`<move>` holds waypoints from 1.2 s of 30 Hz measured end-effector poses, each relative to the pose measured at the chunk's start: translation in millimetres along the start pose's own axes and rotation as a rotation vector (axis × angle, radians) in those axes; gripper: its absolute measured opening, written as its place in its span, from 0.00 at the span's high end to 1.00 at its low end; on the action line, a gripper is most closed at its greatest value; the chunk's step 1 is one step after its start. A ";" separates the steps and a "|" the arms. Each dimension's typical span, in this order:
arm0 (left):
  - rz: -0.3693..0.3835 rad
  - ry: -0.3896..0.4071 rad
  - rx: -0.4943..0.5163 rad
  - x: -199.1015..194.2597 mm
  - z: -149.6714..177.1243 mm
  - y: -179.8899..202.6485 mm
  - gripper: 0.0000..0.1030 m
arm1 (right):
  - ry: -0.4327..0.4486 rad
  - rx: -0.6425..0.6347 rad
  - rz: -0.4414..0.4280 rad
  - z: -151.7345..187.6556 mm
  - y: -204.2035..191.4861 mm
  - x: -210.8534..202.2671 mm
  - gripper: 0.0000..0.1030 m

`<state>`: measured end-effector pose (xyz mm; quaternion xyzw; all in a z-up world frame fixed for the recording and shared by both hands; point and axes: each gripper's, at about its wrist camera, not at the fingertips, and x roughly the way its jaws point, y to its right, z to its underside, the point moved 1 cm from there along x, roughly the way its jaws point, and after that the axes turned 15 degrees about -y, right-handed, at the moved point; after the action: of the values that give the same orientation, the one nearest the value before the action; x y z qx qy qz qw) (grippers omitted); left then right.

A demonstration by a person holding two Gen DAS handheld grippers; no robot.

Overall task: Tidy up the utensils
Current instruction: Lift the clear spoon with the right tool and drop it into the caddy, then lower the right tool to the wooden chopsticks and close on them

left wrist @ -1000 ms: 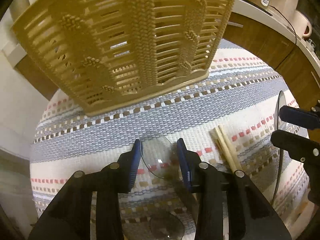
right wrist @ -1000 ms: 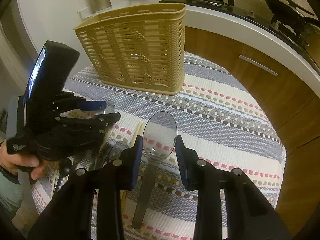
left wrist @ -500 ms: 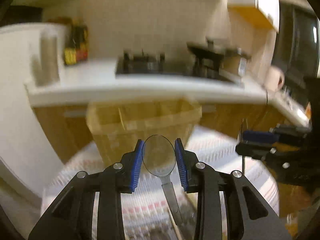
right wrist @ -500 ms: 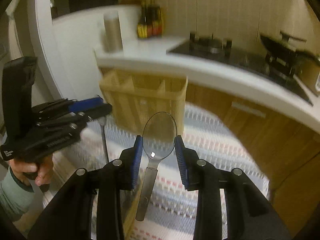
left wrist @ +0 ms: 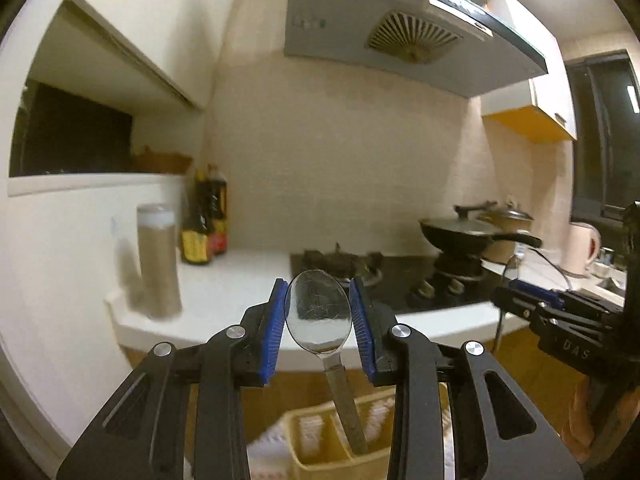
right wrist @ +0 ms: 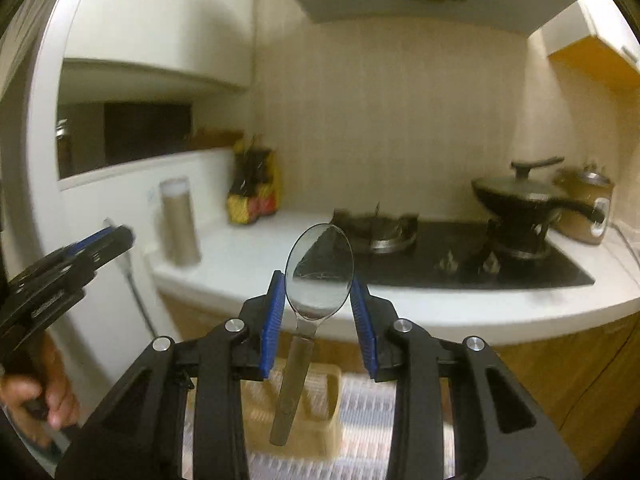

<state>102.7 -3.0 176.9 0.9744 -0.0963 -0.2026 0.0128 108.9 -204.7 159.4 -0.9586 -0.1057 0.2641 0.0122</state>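
While you look along your left gripper (left wrist: 318, 312), its blue pads are clamped on the bowl of a shiny steel spoon (left wrist: 318, 312), bowl up, with the flat handle hanging down and slightly to the right. Beneath the claw, the tan woven plastic utensil basket (left wrist: 320, 436) shows its divided compartments, and the handle tip seems to hang over one of them; whether it is inside, you cannot tell. Off to the right, your other claw shows side-on.

Along your right gripper (right wrist: 318, 304), the pads pinch a second steel spoon (right wrist: 319, 268) by the bowl, handle dangling down and a little left. The basket (right wrist: 296, 412) sits below on the striped woven mat (right wrist: 372, 420).

You are at the carry-to-basket step, I judge. Next, lower each handle straight into a compartment before you let go.
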 end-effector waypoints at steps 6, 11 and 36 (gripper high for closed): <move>-0.060 0.025 0.009 27.4 12.0 -10.9 0.71 | 0.049 -0.038 0.102 6.8 -5.8 40.6 0.71; -0.059 -0.029 0.011 56.8 31.6 -16.5 0.71 | -0.004 -0.047 0.105 22.8 -4.5 72.7 0.71; 0.126 -0.156 -0.014 35.6 62.4 -22.6 0.58 | -0.145 0.006 -0.045 67.4 12.8 44.8 0.48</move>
<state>114.1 13.2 104.2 0.9476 -0.1565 -0.2775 0.0246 114.7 -209.9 77.8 -0.9343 -0.1273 0.3328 0.0133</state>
